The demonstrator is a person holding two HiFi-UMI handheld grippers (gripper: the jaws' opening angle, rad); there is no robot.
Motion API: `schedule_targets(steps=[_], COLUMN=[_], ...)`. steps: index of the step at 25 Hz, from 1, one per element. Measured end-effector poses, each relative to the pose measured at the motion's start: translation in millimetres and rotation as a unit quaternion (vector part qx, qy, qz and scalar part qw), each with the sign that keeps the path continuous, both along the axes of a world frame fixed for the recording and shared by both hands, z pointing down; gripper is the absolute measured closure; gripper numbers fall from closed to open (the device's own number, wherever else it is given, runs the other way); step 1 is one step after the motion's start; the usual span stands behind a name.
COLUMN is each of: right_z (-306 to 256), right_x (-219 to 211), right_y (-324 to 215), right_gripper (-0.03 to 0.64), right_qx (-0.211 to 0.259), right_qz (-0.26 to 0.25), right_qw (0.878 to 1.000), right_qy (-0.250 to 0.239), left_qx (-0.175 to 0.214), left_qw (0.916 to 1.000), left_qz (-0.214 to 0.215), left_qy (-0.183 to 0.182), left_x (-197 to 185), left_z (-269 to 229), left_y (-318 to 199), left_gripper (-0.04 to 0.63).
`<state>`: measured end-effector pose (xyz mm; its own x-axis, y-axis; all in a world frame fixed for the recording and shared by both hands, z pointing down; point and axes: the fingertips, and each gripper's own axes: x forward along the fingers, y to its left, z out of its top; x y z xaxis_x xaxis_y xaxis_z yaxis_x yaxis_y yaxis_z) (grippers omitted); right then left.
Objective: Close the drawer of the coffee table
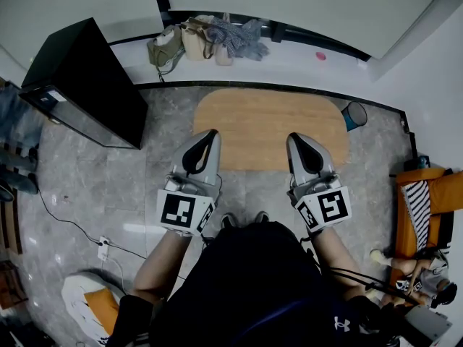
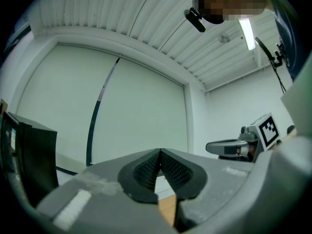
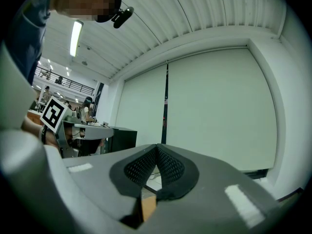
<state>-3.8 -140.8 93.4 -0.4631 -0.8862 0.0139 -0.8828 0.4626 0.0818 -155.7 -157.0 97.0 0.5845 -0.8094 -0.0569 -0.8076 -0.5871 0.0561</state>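
Nearest me, left gripper (image 1: 210, 134) and right gripper (image 1: 295, 137) hover at the near edge of the wooden coffee table (image 1: 268, 118), fingers pressed together on nothing; its drawer is out of sight, probably rigid and free-sliding, so I'd push squarely on its front

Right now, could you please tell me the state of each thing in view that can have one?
left gripper: shut, jaws together, nothing between them.
right gripper: shut, jaws together, nothing between them.
coffee table: wooden top bare.
drawer: not visible from above, so open or closed cannot be told.
blue bin: upright on the floor beside the table.
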Motion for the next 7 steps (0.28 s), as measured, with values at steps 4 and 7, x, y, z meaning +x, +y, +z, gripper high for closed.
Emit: schedule_targets(steps=[4,7], right_z=[-0.7,-0.5], right_x=[-1.2,-1.8], right_y=[0.0,-0.2], right_gripper=[0.615,0.615], right_qx=[0.0,-0.001], right_qz=[-0.002,-0.003], right_qw=[1.0,1.0], right_qy=[-0.001,0.0], left_qx=[0.0,-0.001], left_qw=[1.0,1.0], left_qz=[-0.002,-0.004], left_qy=[0.001,0.001], left_x=[-1.4,-2.3], left_z=[-1.1,-0.9], left_y=[-0.1,-0.9], left_gripper=[0.594,0.594])
